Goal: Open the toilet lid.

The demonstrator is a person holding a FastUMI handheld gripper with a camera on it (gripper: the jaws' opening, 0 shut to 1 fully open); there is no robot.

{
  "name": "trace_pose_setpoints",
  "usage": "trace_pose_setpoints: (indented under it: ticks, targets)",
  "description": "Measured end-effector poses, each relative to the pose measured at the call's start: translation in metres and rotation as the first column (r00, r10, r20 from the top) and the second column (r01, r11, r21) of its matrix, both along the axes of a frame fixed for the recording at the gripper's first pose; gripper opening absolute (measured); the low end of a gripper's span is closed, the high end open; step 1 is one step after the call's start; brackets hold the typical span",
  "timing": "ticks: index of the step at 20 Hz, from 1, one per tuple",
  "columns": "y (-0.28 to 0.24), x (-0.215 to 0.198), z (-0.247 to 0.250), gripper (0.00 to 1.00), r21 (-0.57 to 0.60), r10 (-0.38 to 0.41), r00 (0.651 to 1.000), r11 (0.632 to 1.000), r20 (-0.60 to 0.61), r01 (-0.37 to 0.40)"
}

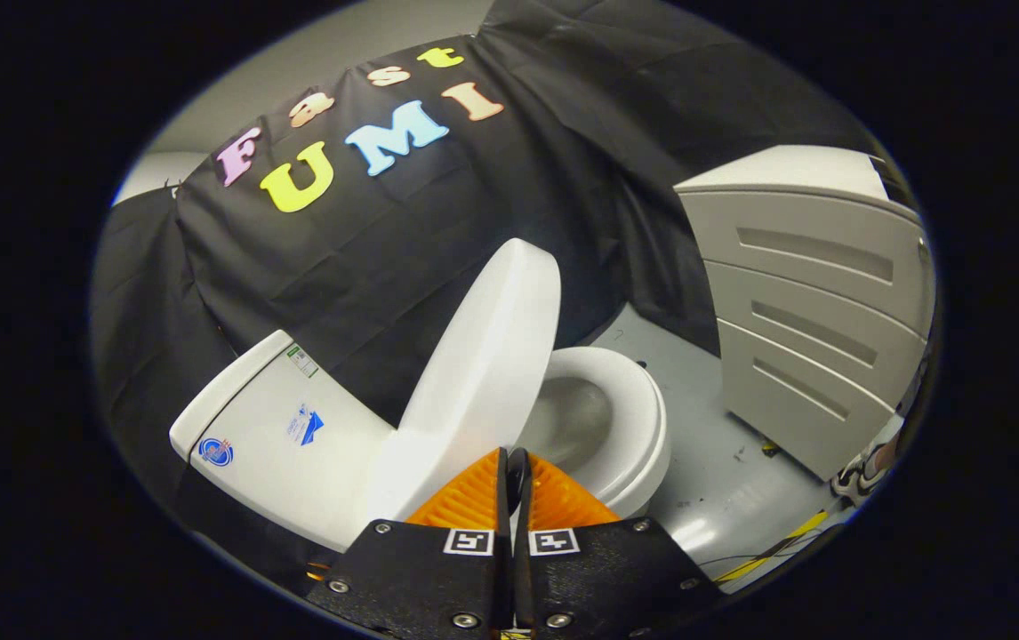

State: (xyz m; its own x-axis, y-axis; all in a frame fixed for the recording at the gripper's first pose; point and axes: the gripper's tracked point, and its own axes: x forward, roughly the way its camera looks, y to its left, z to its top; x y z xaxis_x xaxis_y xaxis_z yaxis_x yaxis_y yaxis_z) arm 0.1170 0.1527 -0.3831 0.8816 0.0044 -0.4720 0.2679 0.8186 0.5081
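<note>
- We see the gripper (514, 462) with its two fingers (465, 502) pressed together, with only a thin dark slit between them; the jaws are clenched and nothing is held in them.
- The toilet lid (487, 356) is raised and stands steeply just ahead of the fingertips, leaning a little toward the tank side. Its lower edge comes down close to the tips, but we cannot tell if they touch it.
- To the right of the jaws, behind the lid, we see the seat (643, 418) lying flat on the open bowl (576, 418).
- To the left of the jaws is the white tank (269, 427) with some small stickers on its top surface.
- Beyond the toilet hangs the black cloth wall (367, 267) of the booth.
- Far to the right of the fingers stands a pale cabinet (812, 302) with long recessed grooves on its front.
- The grey floor (723, 480) lies between the toilet and this cabinet, and a yellow cable (785, 538) runs over it near the right finger's side.
</note>
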Motion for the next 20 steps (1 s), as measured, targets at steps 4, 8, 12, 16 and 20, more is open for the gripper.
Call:
trace_pose_setpoints:
  ticks: [4,8,12,16,20]
  targets:
    - [0.010,0.005,0.023,0.00,0.024,-0.026,0.999,0.999,0.043,0.025]
    - [0.013,0.004,0.027,0.00,0.023,-0.049,0.999,0.999,0.019,0.049]
    - [0.018,0.006,0.034,0.00,-0.018,-0.072,0.997,0.997,0.003,0.072]
    - [0.029,0.007,0.047,0.00,-0.142,-0.049,0.999,0.989,-0.016,0.047]
    - [0.041,0.011,0.065,0.00,-0.235,-0.013,1.000,0.972,-0.014,0.009]
